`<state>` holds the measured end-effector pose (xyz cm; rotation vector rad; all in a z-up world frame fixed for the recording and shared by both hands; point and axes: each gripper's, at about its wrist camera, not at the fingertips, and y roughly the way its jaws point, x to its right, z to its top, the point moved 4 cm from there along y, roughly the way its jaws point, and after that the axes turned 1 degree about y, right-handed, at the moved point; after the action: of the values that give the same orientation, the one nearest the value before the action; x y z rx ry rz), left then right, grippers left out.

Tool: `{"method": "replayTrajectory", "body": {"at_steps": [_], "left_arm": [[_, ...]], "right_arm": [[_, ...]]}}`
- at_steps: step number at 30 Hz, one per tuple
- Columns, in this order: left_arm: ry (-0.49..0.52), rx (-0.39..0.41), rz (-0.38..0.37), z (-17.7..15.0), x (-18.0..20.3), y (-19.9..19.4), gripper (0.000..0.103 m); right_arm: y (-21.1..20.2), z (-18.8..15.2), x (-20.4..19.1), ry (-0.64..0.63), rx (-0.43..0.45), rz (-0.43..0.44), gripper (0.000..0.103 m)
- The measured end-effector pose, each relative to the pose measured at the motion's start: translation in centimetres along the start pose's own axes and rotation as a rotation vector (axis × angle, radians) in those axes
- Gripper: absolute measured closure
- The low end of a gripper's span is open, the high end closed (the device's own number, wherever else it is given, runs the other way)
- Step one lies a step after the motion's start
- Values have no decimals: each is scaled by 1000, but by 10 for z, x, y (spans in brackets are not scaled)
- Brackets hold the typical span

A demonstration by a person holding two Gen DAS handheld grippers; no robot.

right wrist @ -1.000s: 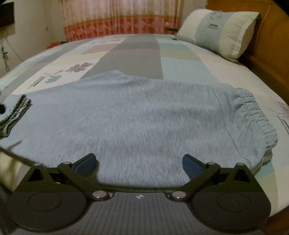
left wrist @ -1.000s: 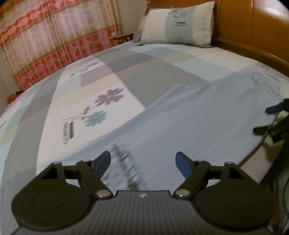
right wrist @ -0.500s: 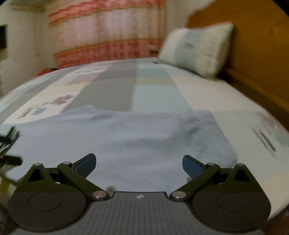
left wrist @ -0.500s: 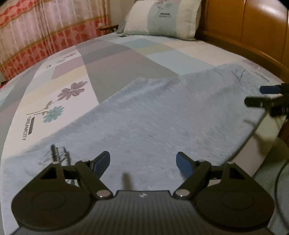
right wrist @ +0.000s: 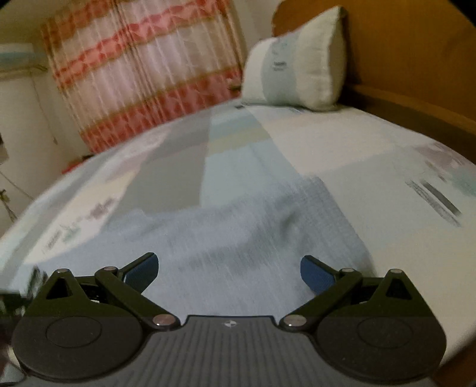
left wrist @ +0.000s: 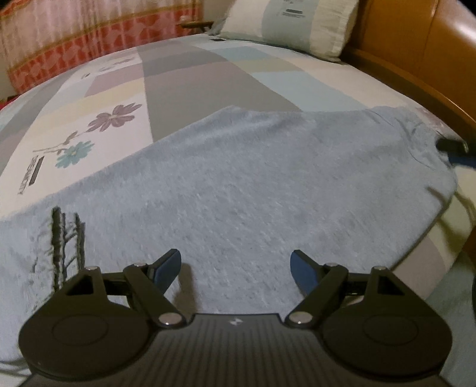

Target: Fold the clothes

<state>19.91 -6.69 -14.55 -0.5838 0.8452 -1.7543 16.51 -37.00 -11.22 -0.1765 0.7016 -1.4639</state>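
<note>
**Hovering both claws over the blue garment on the bed**

Looking along my left claw [left wrist: 235, 268], I see the light blue garment [left wrist: 253, 184] spread flat across the near part of the bed [left wrist: 190, 74], reaching from the lower left to the right edge of the mattress. A patch of dark stripes [left wrist: 64, 235] marks the cloth just beyond my left-hand finger. Past the garment lies the patchwork bedsheet with its flower print [left wrist: 98, 131], then a pillow [left wrist: 291, 23] against the wooden headboard [left wrist: 422, 38], and a red-and-pink curtain [left wrist: 74, 35] at the far left. At the right rim of this view a dark tip with a blue pad shows over the garment's far end: my right claw [left wrist: 455, 153]. My left claw is spread wide, its blue pads [left wrist: 166, 269] apart with nothing between them, tilted steeply down over the cloth; whether it brushes the fabric I cannot tell.

Looking along my right claw [right wrist: 229, 272], the picture is smeared with blur. The garment [right wrist: 238, 235] sits directly ahead and beneath, ending near the middle of the bed [right wrist: 342, 148]. The pillow [right wrist: 297, 62], headboard [right wrist: 416, 44] and curtain [right wrist: 148, 68] stand beyond. This claw is also spread wide, empty, angled down more shallowly over the cloth.
</note>
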Motion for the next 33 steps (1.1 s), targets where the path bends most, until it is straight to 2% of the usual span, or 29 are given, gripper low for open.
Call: {"method": "replayTrajectory", "body": {"at_steps": [3, 8, 10, 14, 17, 21, 23, 29, 33], "left_arm": [[-11, -7, 4, -3, 0, -1, 22], [-19, -9, 30, -3, -6, -5, 22], [-25, -11, 39, -2, -9, -5, 22], [-40, 16, 34, 1, -11, -7, 22], [-27, 32, 20, 4, -5, -8, 22], [-23, 26, 3, 2, 0, -7, 22], [-26, 29, -2, 0, 1, -9, 22], [-30, 56, -27, -1, 3, -16, 21], [-10, 64, -52, -1, 12, -18, 20]], "right_arm": [[35, 15, -6, -18, -14, 26, 0], [77, 10, 20, 23, -98, -16, 1], [70, 6, 24, -2, -104, 10, 2], [41, 4, 16, -13, -111, -40, 0], [27, 0, 9, 13, -112, 25, 0], [26, -19, 18, 78, -160, 15, 0], [10, -23, 21, 104, -133, 39, 0], [-43, -28, 50, 323, -56, 104, 0], [-38, -38, 84, 513, -81, 105, 0]]}}
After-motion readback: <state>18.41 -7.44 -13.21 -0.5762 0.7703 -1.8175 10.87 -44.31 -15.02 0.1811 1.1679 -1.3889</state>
